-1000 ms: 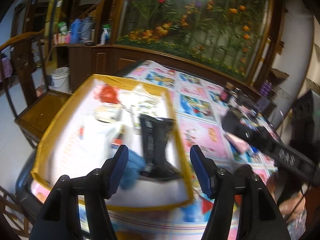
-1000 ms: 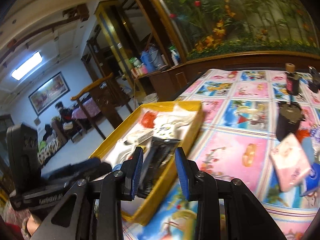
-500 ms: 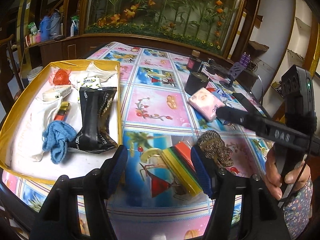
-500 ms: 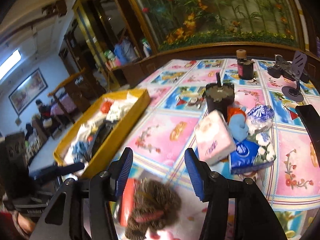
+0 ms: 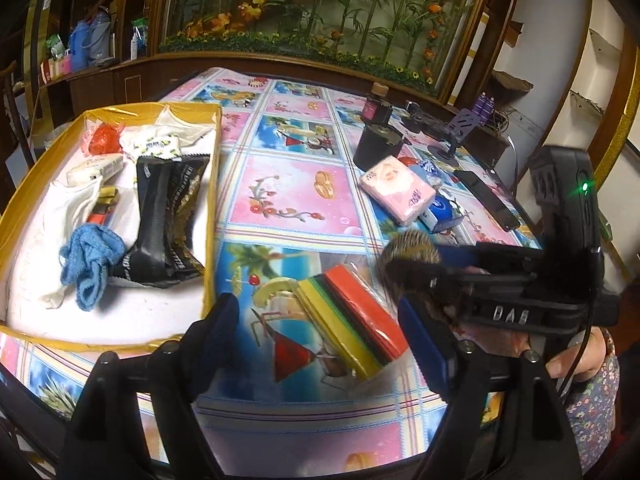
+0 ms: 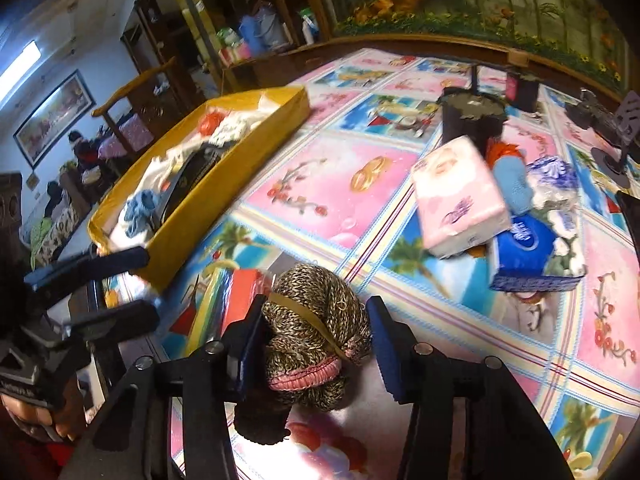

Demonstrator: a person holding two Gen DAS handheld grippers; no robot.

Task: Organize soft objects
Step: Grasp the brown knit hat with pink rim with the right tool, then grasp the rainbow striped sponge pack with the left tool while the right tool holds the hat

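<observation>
Cartoon-print tablecloth point(image 5: 288, 196) now fills both views.
Left gripper point(image 5: 320, 340) has swung off the yellow tray point(image 5: 210, 216), jaws opening around the striped sponge pack point(image 5: 352, 316); right gripper point(image 6: 314, 344) is closing around, not yet pinching, the brown knitted sock bundle point(image 6: 316, 320).

Tablecloth: glossy plastic table cover point(image 5: 288, 196) printed with pink and blue picture squares.
Cup: black lidded cylinder point(image 6: 472, 118), upright at far side.
Bottle: small dark jar with cork-coloured cap point(image 5: 376, 106), behind cup.
Phone: flat black slab point(image 5: 486, 199), lying near right edge.
Backdrop: framed flower mural point(image 5: 320, 12) on wall.
</observation>
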